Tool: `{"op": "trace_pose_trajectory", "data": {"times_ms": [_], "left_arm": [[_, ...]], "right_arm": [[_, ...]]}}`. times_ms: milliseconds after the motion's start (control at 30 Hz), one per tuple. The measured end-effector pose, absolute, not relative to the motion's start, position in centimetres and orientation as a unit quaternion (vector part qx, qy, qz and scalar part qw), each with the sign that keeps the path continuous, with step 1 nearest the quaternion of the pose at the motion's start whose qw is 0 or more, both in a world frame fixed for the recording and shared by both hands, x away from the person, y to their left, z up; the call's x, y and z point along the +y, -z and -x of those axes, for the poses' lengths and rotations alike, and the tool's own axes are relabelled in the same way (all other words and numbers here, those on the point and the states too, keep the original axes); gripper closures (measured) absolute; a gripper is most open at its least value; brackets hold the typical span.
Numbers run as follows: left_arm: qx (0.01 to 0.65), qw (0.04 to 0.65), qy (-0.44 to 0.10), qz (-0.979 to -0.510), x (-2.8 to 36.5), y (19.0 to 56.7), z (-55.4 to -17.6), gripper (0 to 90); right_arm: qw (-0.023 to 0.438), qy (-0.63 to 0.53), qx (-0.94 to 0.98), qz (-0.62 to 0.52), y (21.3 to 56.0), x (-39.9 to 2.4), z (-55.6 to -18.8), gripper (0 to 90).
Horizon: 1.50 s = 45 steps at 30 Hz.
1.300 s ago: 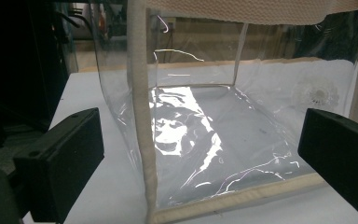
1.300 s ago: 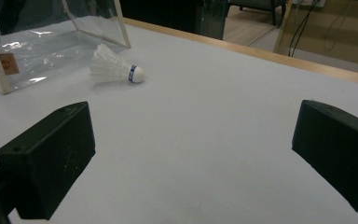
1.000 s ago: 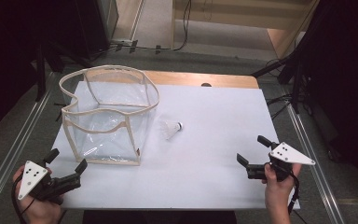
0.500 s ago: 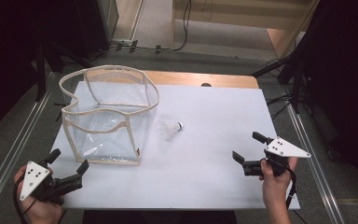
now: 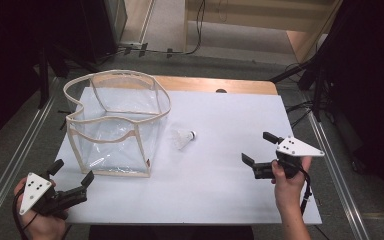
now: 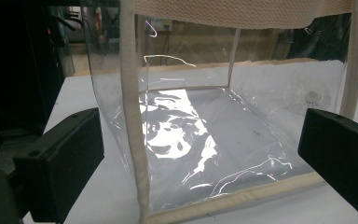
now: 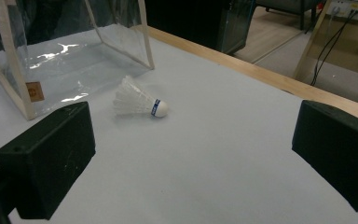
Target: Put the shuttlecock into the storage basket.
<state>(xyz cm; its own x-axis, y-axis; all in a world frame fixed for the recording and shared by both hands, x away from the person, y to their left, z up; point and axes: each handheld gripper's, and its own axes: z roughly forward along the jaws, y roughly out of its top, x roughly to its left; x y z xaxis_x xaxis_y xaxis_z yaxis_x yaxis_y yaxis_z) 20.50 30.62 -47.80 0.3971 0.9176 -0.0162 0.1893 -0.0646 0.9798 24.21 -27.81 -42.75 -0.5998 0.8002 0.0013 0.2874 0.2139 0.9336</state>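
Bare table point(image 5: 220, 175) between right gripper point(image 5: 260, 151) and shuttlecock point(image 5: 184, 138); bag point(image 5: 115, 125) beside.

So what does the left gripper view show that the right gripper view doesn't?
Left gripper view alone: the clear bag's inside floor from close up, its cream top band, and the shuttlecock seen blurred through the plastic. Right gripper view alone: the shuttlecock directly, lying on its side with its cork pointing away from the bag, a small brown label on the bag, and the table's wooden edge. Both share the bag, the shuttlecock, the white table top and an open claw.
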Motion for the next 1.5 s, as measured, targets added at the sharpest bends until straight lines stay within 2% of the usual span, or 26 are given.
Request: {"op": "trace_pose_trajectory", "data": {"times_ms": [1333, 1367, 1500], "left_arm": [[0.431, 0.541, -0.342, -0.636, 31.2, 47.5, -20.6, 0.6], [0.431, 0.541, -0.342, -0.636, 31.2, 47.5, -20.6, 0.6], [0.430, 0.542, -0.342, -0.636, 31.3, 47.5, -20.6, 0.6]], "right_arm": [[0.198, -0.495, 0.780, -0.327, 42.0, -21.5, -30.6, 0.0], [0.197, -0.494, 0.783, -0.324, 42.0, -21.3, -30.9, 4.6], [0.193, -0.487, 0.791, -0.317, 42.0, -20.6, -31.6, 5.5]]}}
